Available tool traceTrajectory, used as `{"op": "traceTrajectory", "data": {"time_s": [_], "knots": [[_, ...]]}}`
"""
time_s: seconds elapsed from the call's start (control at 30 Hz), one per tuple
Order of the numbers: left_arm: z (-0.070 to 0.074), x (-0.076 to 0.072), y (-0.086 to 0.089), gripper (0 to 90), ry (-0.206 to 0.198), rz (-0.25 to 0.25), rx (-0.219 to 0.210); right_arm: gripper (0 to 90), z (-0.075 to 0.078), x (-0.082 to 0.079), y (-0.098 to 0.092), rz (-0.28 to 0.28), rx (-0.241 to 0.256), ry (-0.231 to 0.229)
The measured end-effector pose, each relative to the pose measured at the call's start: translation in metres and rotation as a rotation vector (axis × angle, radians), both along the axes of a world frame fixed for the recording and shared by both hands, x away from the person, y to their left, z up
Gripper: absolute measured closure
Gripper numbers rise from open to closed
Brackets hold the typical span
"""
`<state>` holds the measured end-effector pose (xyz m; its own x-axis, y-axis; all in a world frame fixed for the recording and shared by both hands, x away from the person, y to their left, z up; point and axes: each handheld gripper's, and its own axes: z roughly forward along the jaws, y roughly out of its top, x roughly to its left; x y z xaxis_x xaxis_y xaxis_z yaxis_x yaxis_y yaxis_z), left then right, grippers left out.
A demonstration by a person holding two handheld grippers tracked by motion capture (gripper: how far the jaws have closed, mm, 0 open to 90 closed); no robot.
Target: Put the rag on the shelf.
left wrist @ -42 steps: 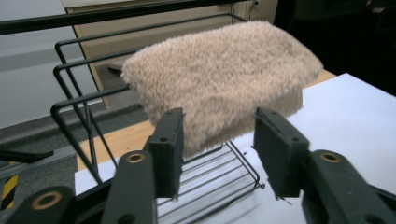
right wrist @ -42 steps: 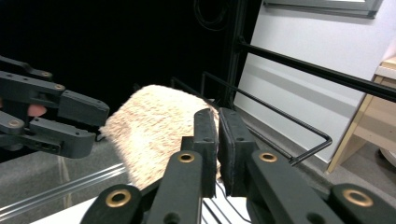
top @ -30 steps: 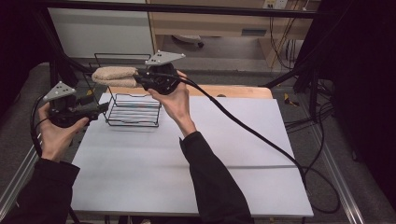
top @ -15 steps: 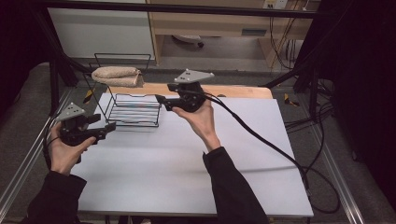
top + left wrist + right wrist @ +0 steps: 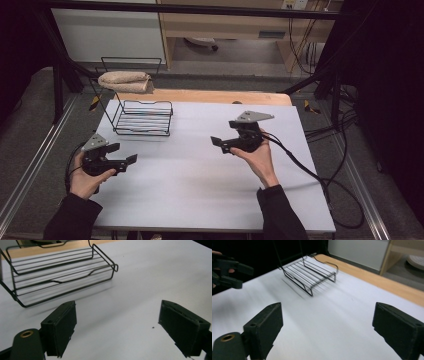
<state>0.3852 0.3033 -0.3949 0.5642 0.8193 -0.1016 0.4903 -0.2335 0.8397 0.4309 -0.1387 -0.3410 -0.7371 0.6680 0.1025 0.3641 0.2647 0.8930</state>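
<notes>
Fingers of both grippers spread wide, empty, above white table (image 5: 200, 180), wire rack (image 5: 142, 117) well apart.

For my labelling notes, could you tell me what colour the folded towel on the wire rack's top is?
Beige; the towel shows best in the high view.

A white table (image 5: 200, 195) takes up the middle of the high view, with a strip of bare wood (image 5: 210, 96) along its far edge. Behind it stand a white panel (image 5: 105, 30) and a light wooden cabinet (image 5: 225, 22). Loose cables (image 5: 300, 47) hang at the back right. A yellow and black marker (image 5: 306, 106) lies on the grey floor (image 5: 30, 115) near the far right corner.
</notes>
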Motion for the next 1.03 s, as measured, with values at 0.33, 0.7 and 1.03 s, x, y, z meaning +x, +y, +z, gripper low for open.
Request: {"op": "traceTrajectory", "data": {"time_s": [0.33, 0.7, 1.03], "knots": [[-0.02, -0.005, -0.006, 13.0, 0.024, -0.021, 0.005, 3.7, -0.046, -0.026, -0.076, -0.088, 0.023, 0.078], [-0.032, -0.008, -0.009, 12.8, 0.035, -0.047, 0.032, 1.6, -0.086, -0.048, -0.127, -0.145, 0.007, 0.147], [-0.034, -0.01, -0.007, 12.4, 0.028, -0.053, 0.042, 1.7, -0.099, -0.057, -0.137, -0.154, -0.005, 0.158]]}}
